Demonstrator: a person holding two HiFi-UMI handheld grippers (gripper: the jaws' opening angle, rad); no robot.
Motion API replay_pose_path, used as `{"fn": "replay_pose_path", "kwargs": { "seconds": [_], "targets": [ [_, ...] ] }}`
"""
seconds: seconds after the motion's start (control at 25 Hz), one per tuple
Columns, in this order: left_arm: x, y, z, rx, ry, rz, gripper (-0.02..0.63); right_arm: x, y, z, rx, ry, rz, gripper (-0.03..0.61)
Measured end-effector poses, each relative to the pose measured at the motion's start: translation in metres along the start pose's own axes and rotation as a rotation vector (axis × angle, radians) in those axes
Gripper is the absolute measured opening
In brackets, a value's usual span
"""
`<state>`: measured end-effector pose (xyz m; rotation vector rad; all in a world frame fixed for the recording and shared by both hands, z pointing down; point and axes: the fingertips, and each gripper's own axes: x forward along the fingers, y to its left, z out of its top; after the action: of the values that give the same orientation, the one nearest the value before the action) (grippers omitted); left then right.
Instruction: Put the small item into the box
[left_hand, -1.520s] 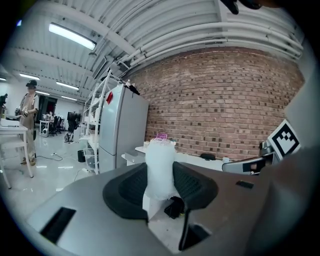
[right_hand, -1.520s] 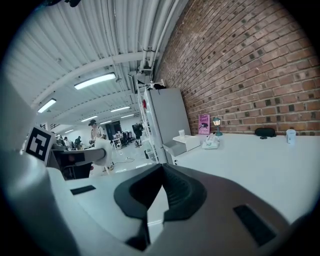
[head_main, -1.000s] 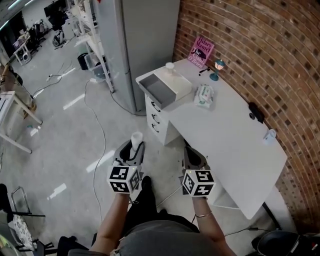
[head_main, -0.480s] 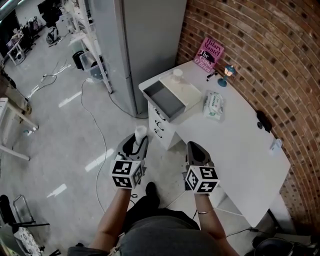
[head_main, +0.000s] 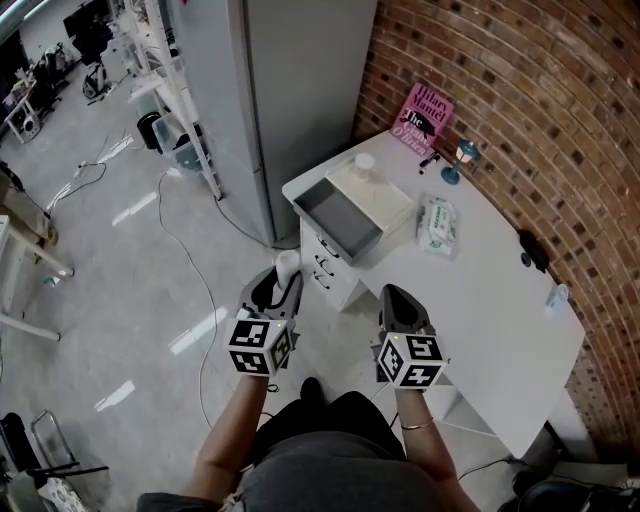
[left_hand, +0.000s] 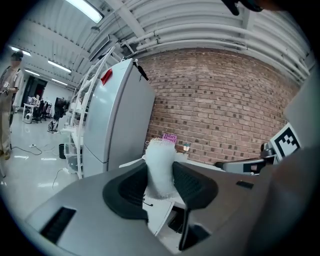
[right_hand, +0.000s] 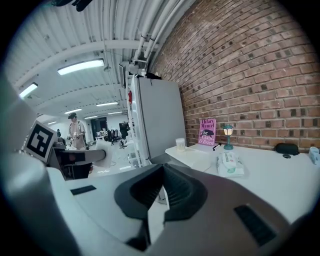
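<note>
A small white fuzzy cylinder stands upright between the jaws of my left gripper, which is shut on it above the floor, short of the desk. In the left gripper view the cylinder is pinched between the dark pads of the left gripper. My right gripper is beside it, near the desk's corner, its jaws shut with nothing between them. The box, white with a grey inside, lies open on the near corner of the white desk, with a white cup on its lid.
On the desk are a pink book against the brick wall, a small lamp, a wipes pack, a black object and a small bottle. A tall grey cabinet stands left of the desk. A cable runs over the floor.
The desk and box have drawn nearer in the head view as I walk toward them. Both grippers keep their pose, the left still holding the white cylinder.
</note>
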<state>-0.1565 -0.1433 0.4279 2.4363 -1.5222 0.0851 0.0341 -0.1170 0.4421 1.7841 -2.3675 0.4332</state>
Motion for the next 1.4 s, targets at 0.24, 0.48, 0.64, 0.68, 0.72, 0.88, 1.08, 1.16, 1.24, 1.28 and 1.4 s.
{"fn": "replay_pose_path", "kwargs": {
  "seconds": [0.24,0.48,0.64,0.68,0.72,0.88,1.08,1.16,1.24,1.28,1.4],
  "targets": [
    [0.012,0.005,-0.002,-0.002,0.015,-0.018,0.169,0.011,-0.003,0.009,-0.006,-0.011,-0.018,-0.002],
    [0.027,0.007,-0.002,-0.008,0.027,-0.034,0.169,0.022,-0.008,0.013,-0.003,-0.014,-0.018,-0.002],
    [0.045,0.014,0.003,0.001,0.032,-0.027,0.169,0.038,-0.017,0.018,0.003,-0.015,-0.021,-0.002],
    [0.05,0.016,0.003,0.004,0.036,-0.021,0.169,0.042,-0.02,0.019,0.005,-0.011,-0.021,-0.002],
    [0.055,0.017,0.004,0.007,0.04,-0.018,0.169,0.046,-0.024,0.02,0.007,-0.007,-0.023,-0.002],
    [0.081,0.019,0.008,0.026,0.054,-0.014,0.169,0.065,-0.038,0.027,0.01,0.0,-0.027,-0.002],
    [0.108,0.017,0.013,0.026,0.072,-0.047,0.169,0.086,-0.054,0.029,0.029,0.011,-0.03,-0.002],
    [0.12,0.017,0.013,0.046,0.091,-0.044,0.169,0.093,-0.061,0.027,0.041,0.023,-0.032,-0.001],
    [0.131,0.016,0.013,0.06,0.104,-0.04,0.169,0.099,-0.067,0.027,0.046,0.031,-0.032,0.0],
    [0.136,0.015,0.014,0.067,0.11,-0.037,0.169,0.101,-0.07,0.028,0.046,0.032,-0.032,0.0],
    [0.151,0.013,0.012,0.09,0.133,-0.03,0.169,0.108,-0.079,0.03,0.054,0.034,-0.03,0.0]
  ]
}}
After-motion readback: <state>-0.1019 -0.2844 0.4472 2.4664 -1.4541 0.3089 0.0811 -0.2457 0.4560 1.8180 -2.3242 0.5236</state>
